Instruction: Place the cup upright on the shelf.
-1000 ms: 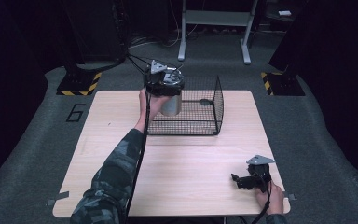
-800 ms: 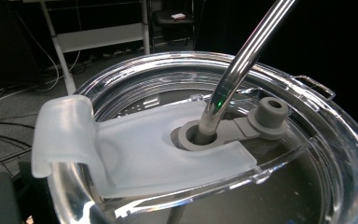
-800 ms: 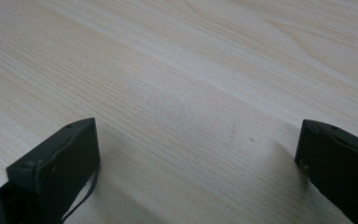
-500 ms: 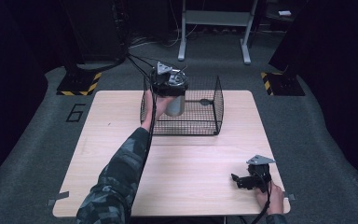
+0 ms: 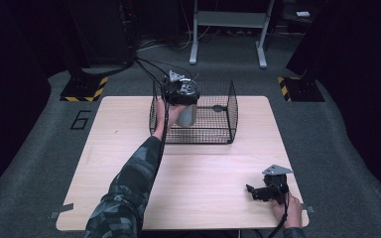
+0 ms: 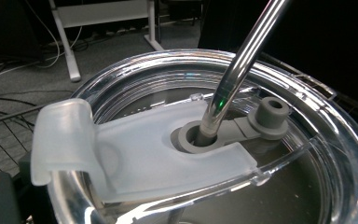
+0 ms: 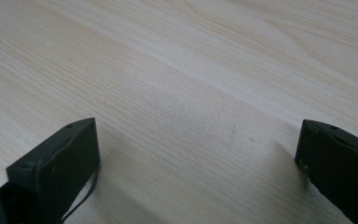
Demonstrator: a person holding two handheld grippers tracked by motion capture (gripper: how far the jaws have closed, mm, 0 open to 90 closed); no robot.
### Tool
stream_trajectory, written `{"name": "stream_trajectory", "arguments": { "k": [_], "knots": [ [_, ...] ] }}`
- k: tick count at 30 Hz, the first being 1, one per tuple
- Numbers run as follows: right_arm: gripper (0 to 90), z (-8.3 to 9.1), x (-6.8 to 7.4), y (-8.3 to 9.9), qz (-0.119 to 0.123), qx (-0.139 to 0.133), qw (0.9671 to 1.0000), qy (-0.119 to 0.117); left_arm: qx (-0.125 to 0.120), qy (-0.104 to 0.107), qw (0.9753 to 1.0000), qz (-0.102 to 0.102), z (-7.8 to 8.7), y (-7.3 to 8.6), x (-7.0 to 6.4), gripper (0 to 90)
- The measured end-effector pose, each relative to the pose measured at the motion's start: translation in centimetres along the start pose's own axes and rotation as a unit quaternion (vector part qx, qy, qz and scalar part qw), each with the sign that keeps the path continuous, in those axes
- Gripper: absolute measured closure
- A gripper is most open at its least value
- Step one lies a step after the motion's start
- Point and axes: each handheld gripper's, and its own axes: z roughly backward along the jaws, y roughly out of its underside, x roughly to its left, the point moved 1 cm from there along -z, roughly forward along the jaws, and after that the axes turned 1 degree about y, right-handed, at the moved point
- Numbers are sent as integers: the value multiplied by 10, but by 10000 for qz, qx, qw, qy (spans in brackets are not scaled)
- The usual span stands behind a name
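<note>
High view: our left tool (image 5: pixel 181 93) clamps tumbler (image 5: pixel 186 115) inside wire basket (image 5: pixel 228 119); right tool (image 5: pixel 259 192) rests on surface (image 5: pixel 203 188).
Left tool view: lid (image 6: pixel 168 154), straw (image 6: pixel 242 60) close.
Right tool view: we see jaws wide apart, nothing held.

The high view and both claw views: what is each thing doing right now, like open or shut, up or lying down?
Steel tumbler: upright, inside the basket.
Clear plastic lid: on the tumbler.
Shiny metal straw: through the lid's hole, tilted.
Black wire basket: standing on the table, open-topped.
Left claw: over the tumbler, grip unclear.
Right claw: open, on the wooden table.
</note>
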Motion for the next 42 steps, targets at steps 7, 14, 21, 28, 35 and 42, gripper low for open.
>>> {"name": "stream_trajectory", "arguments": {
  "k": [7,14,21,28,35,42],
  "knots": [
    [0,0,0,0,-14,2,10000,-2,140,12,9999,17,-10,7,-1,34],
    [0,0,0,0,-21,1,10000,-1,281,3,9996,-7,-18,12,-4,34],
    [0,0,0,0,-27,26,10000,-24,418,-12,9991,0,-21,15,-2,34],
    [0,0,0,0,-30,28,10000,-25,629,-27,9980,-56,-27,20,-3,34],
    [0,0,0,0,-11,4,10000,0,777,-10,9969,-94,-34,26,-6,34],
    [0,0,0,0,-5,7,10000,-3,886,-13,9960,-141,-36,28,-7,35]
  ]
}}
